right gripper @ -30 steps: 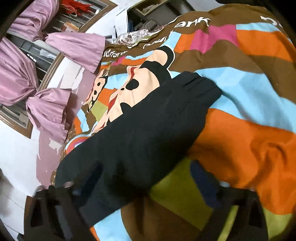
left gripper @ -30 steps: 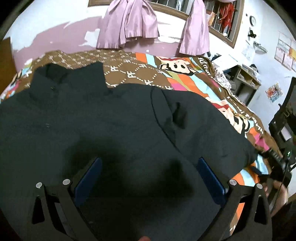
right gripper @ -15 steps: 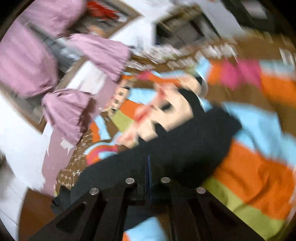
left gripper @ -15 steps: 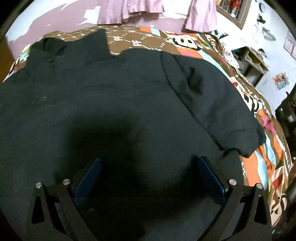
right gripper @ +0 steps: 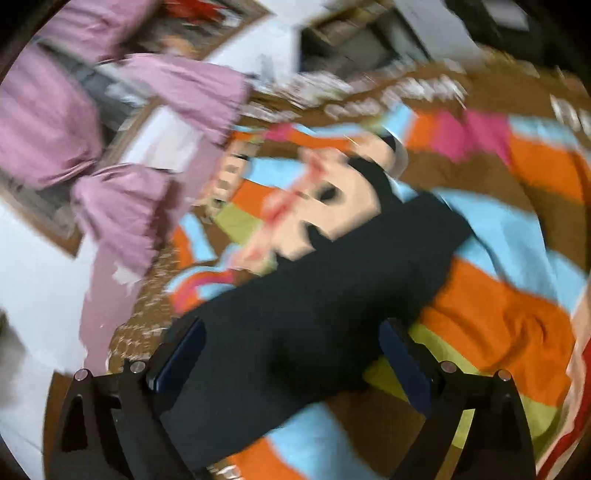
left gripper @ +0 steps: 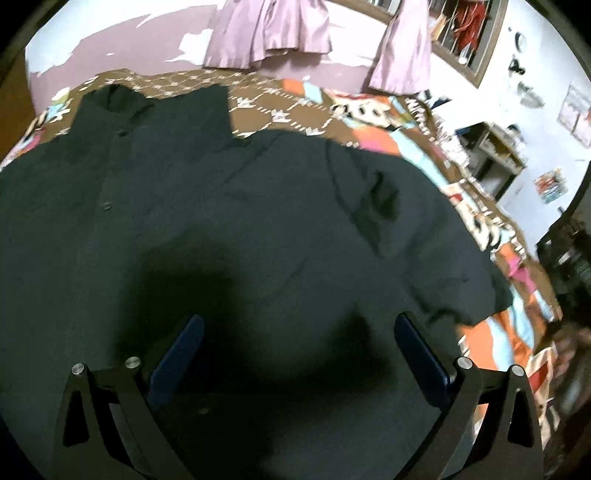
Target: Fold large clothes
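Your left gripper (left gripper: 299,354) is wide open, holding nothing, low over the body of the black shirt (left gripper: 236,236), which fills the centre and lower half of the left wrist view. Your right gripper (right gripper: 291,354) is also spread open and empty, with the shirt's sleeve (right gripper: 332,280) running between its fingers from lower left toward the upper right of that frame. The shirt lies spread flat on the patterned bedspread (left gripper: 303,110), collar (left gripper: 118,107) at upper left, sleeve stretched out to the right edge.

Looks like the sleeve fold comes first. Get the right fingers down around the sleeve near its cuff (right gripper: 439,221), pinch only one layer plus its underside, not the bedspread under it. Then carry it across onto the body in one sweep, keeping it flat. Use the left gripper to pin the body near the shoulder seam so it does not drag. Right view is blurred, so slow down before closing.

Around: pink curtains (left gripper: 269,29) along the top, a shelf unit (left gripper: 491,155) at right, posters (left gripper: 576,110) on the wall. Nothing lies on the shirt. Main risk is that loose, wrinkled bedspread (right gripper: 517,321) bunching into the grip.
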Demonstrator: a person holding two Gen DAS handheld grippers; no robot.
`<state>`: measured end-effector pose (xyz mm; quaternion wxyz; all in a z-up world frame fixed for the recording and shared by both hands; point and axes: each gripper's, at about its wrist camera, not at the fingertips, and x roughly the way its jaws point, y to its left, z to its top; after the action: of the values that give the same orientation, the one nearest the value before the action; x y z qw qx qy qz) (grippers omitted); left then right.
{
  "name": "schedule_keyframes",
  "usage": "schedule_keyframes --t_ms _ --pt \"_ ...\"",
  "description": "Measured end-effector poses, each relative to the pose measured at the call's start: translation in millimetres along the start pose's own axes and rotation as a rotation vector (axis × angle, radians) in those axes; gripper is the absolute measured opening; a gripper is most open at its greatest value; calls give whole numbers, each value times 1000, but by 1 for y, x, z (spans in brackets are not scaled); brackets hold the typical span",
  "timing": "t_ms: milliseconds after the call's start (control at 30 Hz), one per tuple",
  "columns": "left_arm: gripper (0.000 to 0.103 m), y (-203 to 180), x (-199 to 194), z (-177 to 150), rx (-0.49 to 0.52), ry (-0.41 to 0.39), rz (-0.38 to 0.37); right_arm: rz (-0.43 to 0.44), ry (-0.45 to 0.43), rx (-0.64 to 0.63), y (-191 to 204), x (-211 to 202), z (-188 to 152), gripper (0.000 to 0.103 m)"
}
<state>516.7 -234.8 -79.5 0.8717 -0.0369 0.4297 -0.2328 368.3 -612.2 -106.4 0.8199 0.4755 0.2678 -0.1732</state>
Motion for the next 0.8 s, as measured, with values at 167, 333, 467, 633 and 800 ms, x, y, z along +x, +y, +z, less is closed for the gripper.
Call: schedule_keyframes --t_ms 167,333,467,633,800 --pt "101 -8 28 6 -8 28 -35 31 42 204 -58 44 1 96" --pt "101 -18 48 -1 79 41 56 69 46 242 -67 66 11 65" --pt "101 -14 51 -3 42 5 41 70 16 190 -55 52 18 11" --pt "101 -8 39 -7 22 19 70 136 -90 42 -3 -8 39 7" --pt "101 10 8 -18 7 18 177 173 -200 -241 95 -83 34 7"
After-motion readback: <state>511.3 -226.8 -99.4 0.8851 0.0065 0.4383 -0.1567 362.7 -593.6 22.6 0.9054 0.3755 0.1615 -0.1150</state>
